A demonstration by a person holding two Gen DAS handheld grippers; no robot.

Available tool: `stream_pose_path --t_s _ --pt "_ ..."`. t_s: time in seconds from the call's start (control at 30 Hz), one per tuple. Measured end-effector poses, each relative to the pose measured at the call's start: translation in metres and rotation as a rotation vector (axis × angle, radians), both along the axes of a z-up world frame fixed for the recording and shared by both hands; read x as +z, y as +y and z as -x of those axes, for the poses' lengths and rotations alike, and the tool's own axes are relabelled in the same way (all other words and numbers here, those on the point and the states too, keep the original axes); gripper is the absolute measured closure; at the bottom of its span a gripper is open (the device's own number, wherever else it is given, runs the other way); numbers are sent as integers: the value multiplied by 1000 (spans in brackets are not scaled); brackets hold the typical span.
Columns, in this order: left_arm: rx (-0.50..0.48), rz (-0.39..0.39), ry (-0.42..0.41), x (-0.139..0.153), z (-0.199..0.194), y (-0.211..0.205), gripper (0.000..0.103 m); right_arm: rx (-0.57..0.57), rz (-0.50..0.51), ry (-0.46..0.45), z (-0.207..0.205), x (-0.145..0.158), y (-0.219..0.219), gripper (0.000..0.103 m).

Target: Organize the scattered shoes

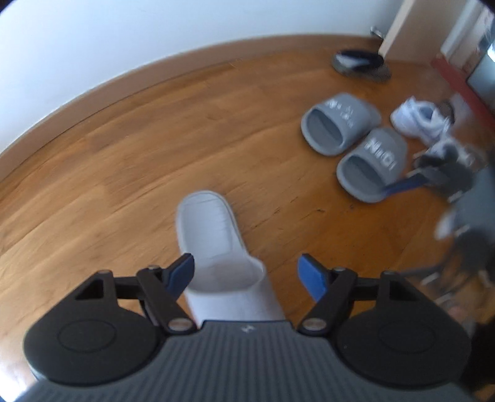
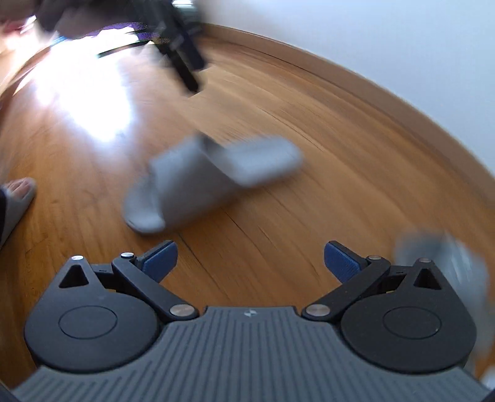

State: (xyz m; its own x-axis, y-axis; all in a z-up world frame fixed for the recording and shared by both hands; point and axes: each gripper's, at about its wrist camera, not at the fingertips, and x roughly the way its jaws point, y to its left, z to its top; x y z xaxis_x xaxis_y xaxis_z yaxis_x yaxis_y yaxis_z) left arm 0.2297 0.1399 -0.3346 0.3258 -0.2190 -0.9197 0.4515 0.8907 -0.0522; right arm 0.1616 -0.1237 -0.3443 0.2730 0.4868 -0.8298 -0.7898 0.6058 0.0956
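Observation:
In the left wrist view a white slipper (image 1: 213, 244) lies on the wooden floor, its heel end between the open blue fingers of my left gripper (image 1: 246, 273). Two grey slides (image 1: 338, 122) (image 1: 372, 164) lie side by side at the right. A white sneaker (image 1: 420, 119) sits beyond them. My right gripper (image 1: 402, 185) shows blurred at the second slide's edge. In the right wrist view my right gripper (image 2: 250, 263) is open and empty above the floor, with a blurred light grey slide (image 2: 204, 182) ahead of it. My left gripper (image 2: 182, 65) shows blurred at the top.
A dark sandal (image 1: 360, 63) lies near the far corner by a cabinet (image 1: 411, 27). The baseboard (image 1: 123, 89) runs along the white wall. A person's foot in a grey slide (image 2: 15, 201) is at the left. A blurred grey shape (image 2: 445, 253) lies at the right.

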Motion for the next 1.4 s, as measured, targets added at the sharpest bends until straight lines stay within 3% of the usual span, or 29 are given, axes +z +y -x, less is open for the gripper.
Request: stream_pose_path --t_s 0.07,0.13,0.2,0.33,0.53,0.63,0.7,0.8,1.03,1.13,1.2,1.3,1.4 --pt "-10 -43 38 -29 -5 -10 34 -120 -13 43 -1 -3 -28 0" --pt "8 -57 95 -54 -9 -11 58 -205 -38 79 -2 -6 -46 0" --pt "59 -62 134 -70 -10 -7 57 -237 -61 99 -2 -8 -54 0" --pt "87 -92 116 -65 -4 0 68 -252 -73 105 -5 -12 -59 0" --pt "88 -117 103 -57 4 14 66 -299 -96 133 -9 -12 -82 0" --pt "77 -56 71 -41 7 7 58 -337 -94 126 -9 -11 -95 0" --pt "55 -6 33 -25 8 -3 49 -390 -99 120 -9 -7 -109 0" --pt "-3 47 -22 -2 9 -23 46 -467 -107 114 -6 -4 -129 0" --pt "-117 111 -5 22 9 -77 40 -776 -99 60 17 10 -214 0" --pt "-121 106 1 24 13 -76 35 -912 6 -40 25 28 -273 1" --pt "-104 106 9 24 15 -72 33 -1017 189 -89 21 36 -321 1" --pt "-70 93 31 19 13 -72 33 -1215 469 -73 8 44 -398 2" --pt "-68 100 54 18 13 -87 33 -1452 424 -36 11 51 -468 6"
